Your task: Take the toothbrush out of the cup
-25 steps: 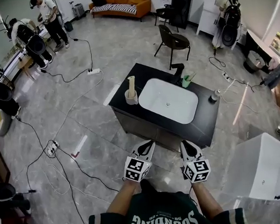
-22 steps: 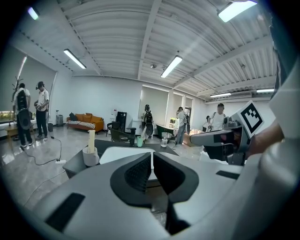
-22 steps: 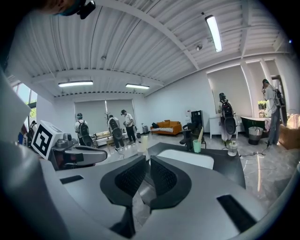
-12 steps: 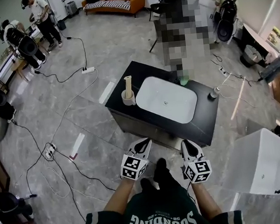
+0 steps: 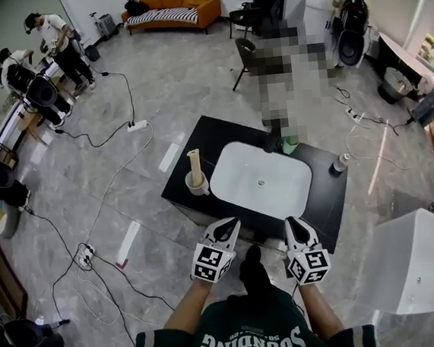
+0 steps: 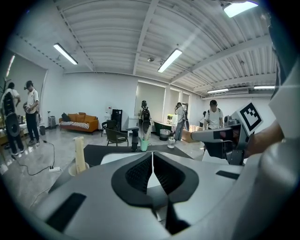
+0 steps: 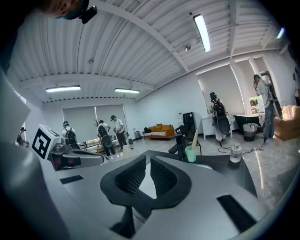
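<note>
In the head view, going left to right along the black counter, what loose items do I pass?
A white cup holding a tall cream stick → green plastic cup → small clear bottle

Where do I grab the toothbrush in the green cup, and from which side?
Grip the toothbrush by the stretch standing clear above the green cup rim. It leans there at the basin's far edge, so come over the basin from the near side, probably with the right gripper.
</note>
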Demonstrator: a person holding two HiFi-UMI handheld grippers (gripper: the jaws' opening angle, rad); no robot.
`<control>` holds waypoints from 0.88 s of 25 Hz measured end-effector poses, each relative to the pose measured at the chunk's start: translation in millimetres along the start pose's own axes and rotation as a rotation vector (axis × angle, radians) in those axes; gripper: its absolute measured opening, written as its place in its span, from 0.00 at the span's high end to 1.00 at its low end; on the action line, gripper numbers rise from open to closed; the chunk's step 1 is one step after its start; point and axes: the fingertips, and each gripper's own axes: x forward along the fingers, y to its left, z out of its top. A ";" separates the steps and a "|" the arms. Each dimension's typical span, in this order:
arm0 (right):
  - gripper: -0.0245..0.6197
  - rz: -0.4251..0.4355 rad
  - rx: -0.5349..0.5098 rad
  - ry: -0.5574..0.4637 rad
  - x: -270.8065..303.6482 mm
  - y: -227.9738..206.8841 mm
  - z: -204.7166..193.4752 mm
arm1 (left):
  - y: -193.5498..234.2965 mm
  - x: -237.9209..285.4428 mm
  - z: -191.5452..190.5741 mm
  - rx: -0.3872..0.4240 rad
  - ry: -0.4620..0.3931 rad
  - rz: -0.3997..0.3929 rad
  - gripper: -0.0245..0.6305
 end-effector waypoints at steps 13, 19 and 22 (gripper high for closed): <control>0.89 -0.008 -0.002 0.031 136.4 -107.0 59.8 | 67.1 158.3 63.2 0.004 0.029 -0.024 0.94; 0.89 -0.039 0.005 0.045 160.1 -137.4 67.4 | 77.1 194.8 74.9 0.009 0.046 -0.039 0.94; 0.89 -0.066 0.007 0.050 170.2 -149.4 68.0 | 82.5 209.7 77.5 0.009 0.055 -0.057 0.94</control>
